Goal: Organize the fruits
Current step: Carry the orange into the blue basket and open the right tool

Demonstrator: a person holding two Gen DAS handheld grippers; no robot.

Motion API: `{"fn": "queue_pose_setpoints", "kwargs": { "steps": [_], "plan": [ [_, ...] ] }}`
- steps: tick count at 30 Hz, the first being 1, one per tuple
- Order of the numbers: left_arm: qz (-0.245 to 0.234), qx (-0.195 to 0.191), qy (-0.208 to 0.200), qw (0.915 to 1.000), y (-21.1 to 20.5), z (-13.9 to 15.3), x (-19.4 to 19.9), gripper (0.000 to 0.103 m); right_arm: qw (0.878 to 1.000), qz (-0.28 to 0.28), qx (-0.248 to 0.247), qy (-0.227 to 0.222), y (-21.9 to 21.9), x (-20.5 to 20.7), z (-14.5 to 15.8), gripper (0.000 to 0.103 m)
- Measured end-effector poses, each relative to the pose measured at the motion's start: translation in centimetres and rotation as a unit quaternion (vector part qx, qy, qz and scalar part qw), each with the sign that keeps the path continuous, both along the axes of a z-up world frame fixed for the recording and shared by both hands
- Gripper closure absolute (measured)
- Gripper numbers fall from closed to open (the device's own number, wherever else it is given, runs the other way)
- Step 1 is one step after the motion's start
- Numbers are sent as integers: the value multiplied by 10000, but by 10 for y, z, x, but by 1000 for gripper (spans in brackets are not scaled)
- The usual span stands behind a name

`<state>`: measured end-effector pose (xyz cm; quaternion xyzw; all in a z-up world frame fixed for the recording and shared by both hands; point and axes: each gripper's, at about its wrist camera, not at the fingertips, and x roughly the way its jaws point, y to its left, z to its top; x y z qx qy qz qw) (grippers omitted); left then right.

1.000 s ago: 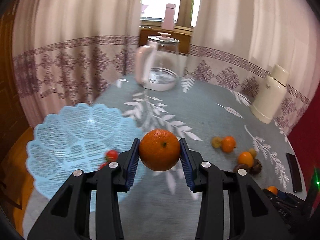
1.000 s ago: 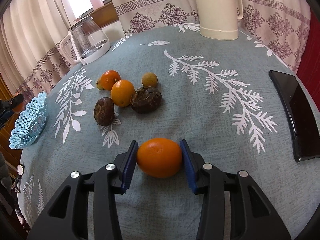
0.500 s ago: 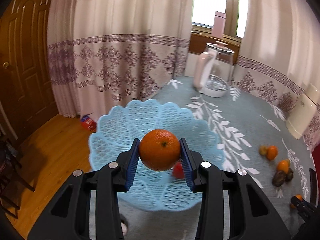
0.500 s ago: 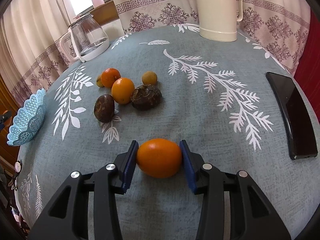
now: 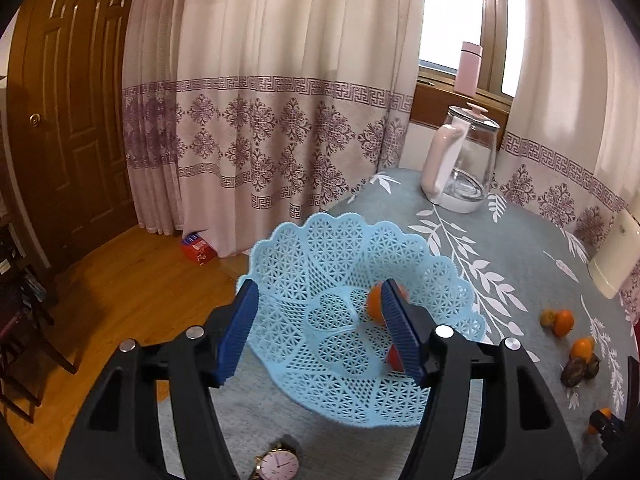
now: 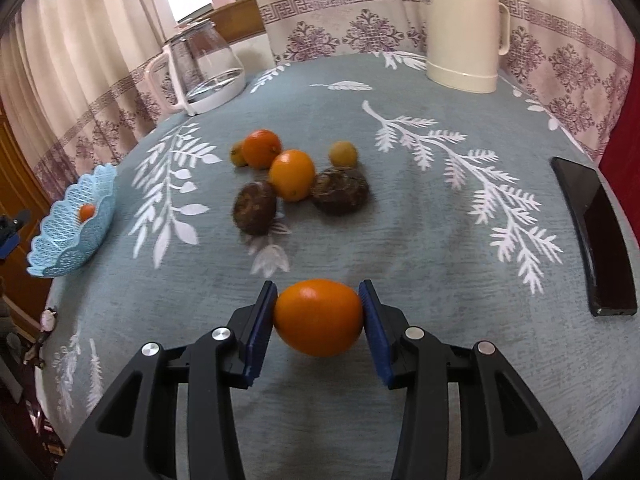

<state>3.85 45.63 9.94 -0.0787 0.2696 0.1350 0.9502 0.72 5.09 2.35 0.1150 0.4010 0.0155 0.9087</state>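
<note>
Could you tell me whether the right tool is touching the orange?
Touching: the right wrist view shows both pads pressed against the orange, with no gap.

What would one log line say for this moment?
left claw: open over basket | mandarin: in basket | right claw: shut on orange

A brown panelled door [image 5: 68, 120] filled the upper left of the left wrist view, above a wooden floor [image 5: 120, 288]. Pale curtains [image 5: 272, 100] with purple patterned bands hung centre frame, and daylight came through a window [image 5: 452, 12] at upper right.
</note>
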Motion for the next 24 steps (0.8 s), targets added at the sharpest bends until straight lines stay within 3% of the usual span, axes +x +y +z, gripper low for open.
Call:
{"fn": "queue_pose_setpoints", "kwargs": {
  "steps": [6, 10, 17, 24],
  "plan": [
    [110, -96, -53, 9999, 14, 1, -6, 38, 9995, 286, 145, -70, 20, 3, 13, 60],
    [175, -151, -138, 9996, 22, 6, -9, 32, 9979, 576, 253, -152, 41, 8, 26, 60],
    [216, -242, -274, 9991, 29, 15, -16, 31, 9905, 1261, 419, -348, 97, 24, 52, 60],
    [233, -315, -413, 9984, 32, 23, -22, 30, 9758, 2040, 596, -523, 174, 41, 74, 60]
  ]
}}
